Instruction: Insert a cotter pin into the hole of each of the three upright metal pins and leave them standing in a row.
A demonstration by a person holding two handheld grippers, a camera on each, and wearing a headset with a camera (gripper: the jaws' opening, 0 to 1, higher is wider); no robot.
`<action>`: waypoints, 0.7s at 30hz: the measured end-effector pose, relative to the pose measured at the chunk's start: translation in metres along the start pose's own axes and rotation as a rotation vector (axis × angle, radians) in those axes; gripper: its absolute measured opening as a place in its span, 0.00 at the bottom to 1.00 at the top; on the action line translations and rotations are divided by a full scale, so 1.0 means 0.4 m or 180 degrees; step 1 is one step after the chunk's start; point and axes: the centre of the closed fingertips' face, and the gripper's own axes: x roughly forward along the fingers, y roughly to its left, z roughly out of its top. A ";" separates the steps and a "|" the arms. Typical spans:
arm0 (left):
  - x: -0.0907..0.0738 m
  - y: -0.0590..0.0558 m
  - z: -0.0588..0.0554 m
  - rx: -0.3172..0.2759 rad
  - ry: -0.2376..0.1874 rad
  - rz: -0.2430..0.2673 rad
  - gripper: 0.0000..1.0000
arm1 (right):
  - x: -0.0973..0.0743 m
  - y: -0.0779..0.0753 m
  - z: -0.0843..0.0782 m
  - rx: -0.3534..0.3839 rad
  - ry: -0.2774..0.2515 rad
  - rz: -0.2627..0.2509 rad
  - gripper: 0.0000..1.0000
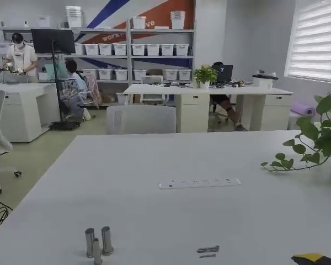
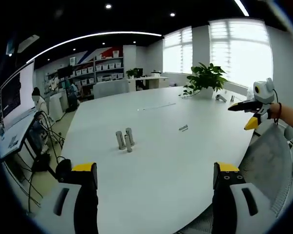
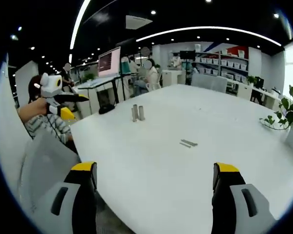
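Got 3 metal pins [image 1: 98,243] standing upright on the white table [image 1: 154,215], bunched in a tight cluster near its close edge. Reads in the head view as 2 behind and 1 in front, not a line. Seeing the cotter pins [image 1: 208,251] lying loose and flat on the table to the right of the cluster, well apart from it. Too small to count.

Head view adds a power strip [image 1: 199,183] further back mid-table and a potted plant [image 1: 314,132] at the right edge. Also catches a yellow-and-black gripper tip [image 1: 314,258] poking in at bottom right; can't assign a side.

Looking along the left gripper [image 2: 155,168]: jaws spread wide, gripping nothing, held off the table edge. Puts the metal pins [image 2: 124,140] straight ahead and the cotter pins [image 2: 183,128] beyond, to the right. Picks up the right gripper [image 2: 244,114] at the far right, held in a hand, jaws parted, beside a mesh chair back [image 2: 268,161].

Looking along the right gripper [image 3: 155,168]: same state, jaws released and wide, nothing between them. Puts the cotter pins [image 3: 188,143] nearer and the metal pins [image 3: 137,113] further back to the left. Picks up the left gripper [image 3: 71,105] at the left, held in a hand with a striped sleeve [image 3: 46,124], off the table. Also shows a screen [image 3: 110,61] on a stand behind.
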 end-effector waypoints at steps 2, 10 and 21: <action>-0.002 0.003 -0.003 -0.0007 0.0008 0.0017 0.96 | 0.000 0.000 -0.002 0.0001 0.0007 -0.0004 1.00; -0.003 0.015 -0.011 -0.0027 -0.0001 0.0026 0.96 | -0.001 -0.004 -0.001 -0.0007 0.0024 -0.0029 0.99; 0.000 0.019 -0.014 0.0010 -0.0012 0.0030 0.95 | -0.001 -0.005 0.003 -0.0003 -0.0019 -0.0029 0.99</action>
